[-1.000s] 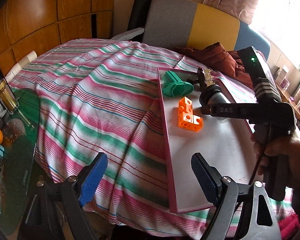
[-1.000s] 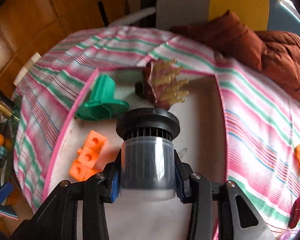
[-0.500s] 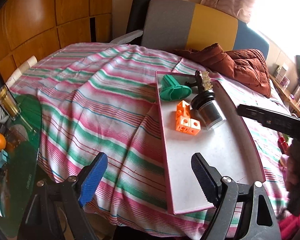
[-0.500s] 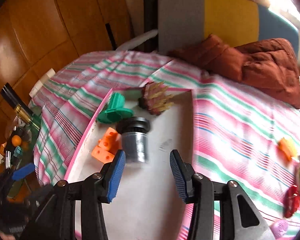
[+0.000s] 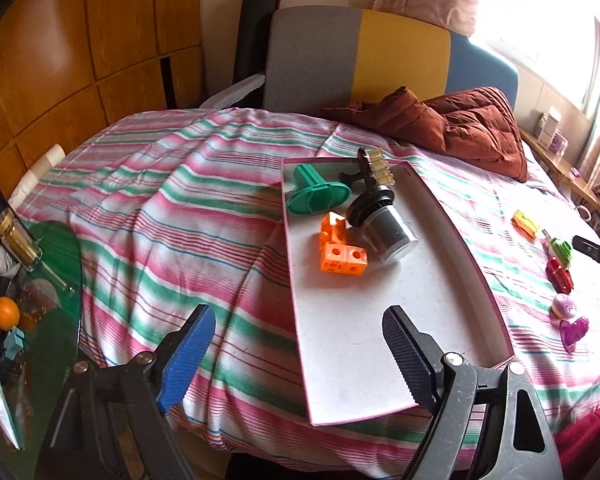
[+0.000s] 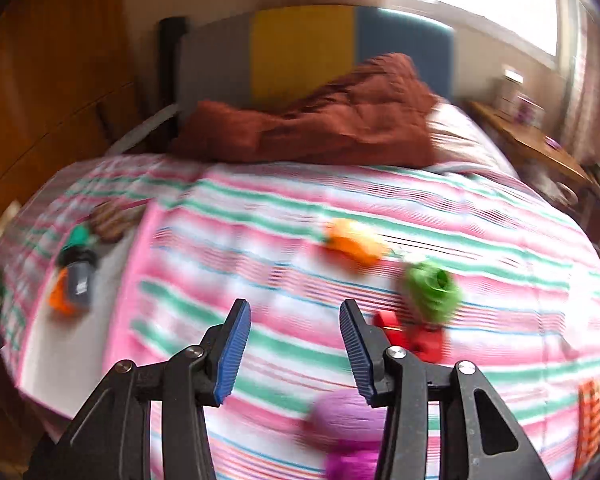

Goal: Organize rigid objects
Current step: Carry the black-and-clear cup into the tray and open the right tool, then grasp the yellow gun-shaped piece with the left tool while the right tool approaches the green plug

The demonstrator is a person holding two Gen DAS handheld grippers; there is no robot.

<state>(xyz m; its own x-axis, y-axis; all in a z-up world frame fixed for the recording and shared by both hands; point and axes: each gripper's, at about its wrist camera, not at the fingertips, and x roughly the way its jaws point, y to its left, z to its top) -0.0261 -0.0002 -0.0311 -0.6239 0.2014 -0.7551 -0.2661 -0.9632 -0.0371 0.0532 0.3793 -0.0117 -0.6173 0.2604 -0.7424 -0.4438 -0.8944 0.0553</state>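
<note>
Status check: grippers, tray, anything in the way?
Left gripper open, empty. Right gripper open, empty, over the loose toys. Tray holds four items; jar lies there on its side. Nothing blocking.

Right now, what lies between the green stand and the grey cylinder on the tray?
Nothing fills that gap: between the green stand and the grey cylinder only bare tray shows, in the left wrist view.

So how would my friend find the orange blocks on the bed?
Look at the long white tray on the striped bedspread. Near its far end, beside a green stand and a grey cylinder, sit the orange blocks: the only orange thing there, cubes with round holes.
</note>
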